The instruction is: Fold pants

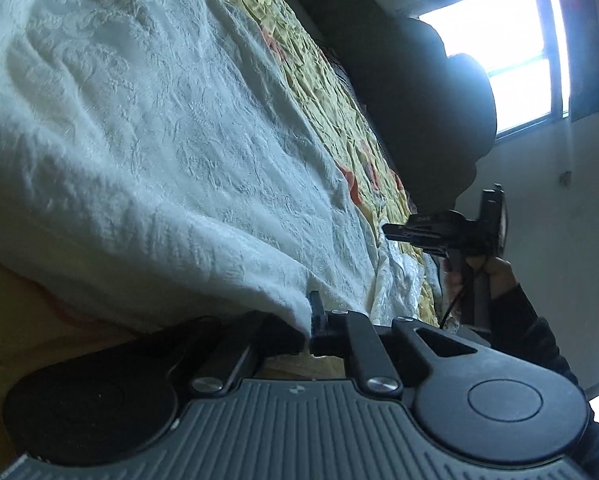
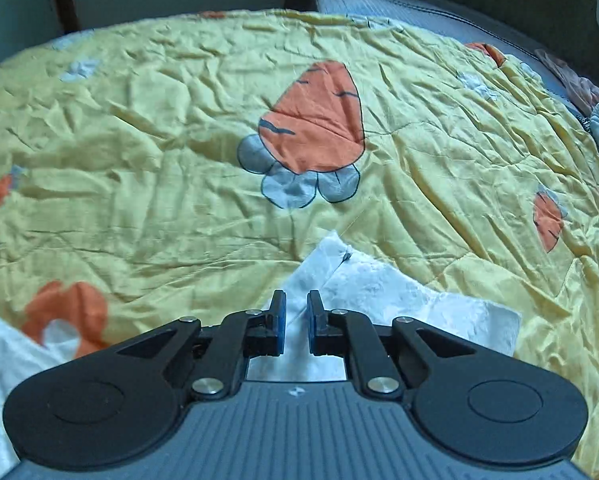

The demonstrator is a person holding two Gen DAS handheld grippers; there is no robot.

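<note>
The white textured pants lie spread over the yellow quilt and fill most of the left wrist view. My left gripper is shut on a fold of the pants at their near edge; the cloth drapes over its left finger. My right gripper shows at the right of that view, held in a hand above the bed. In the right wrist view a corner of the white pants lies on the quilt under my right gripper. Its jaws stand a little apart with nothing clamped between them.
The bed is covered by a yellow quilt printed with orange carrots. A dark headboard and a bright window stand beyond it. A grey-blue pillow lies at the bed's far end.
</note>
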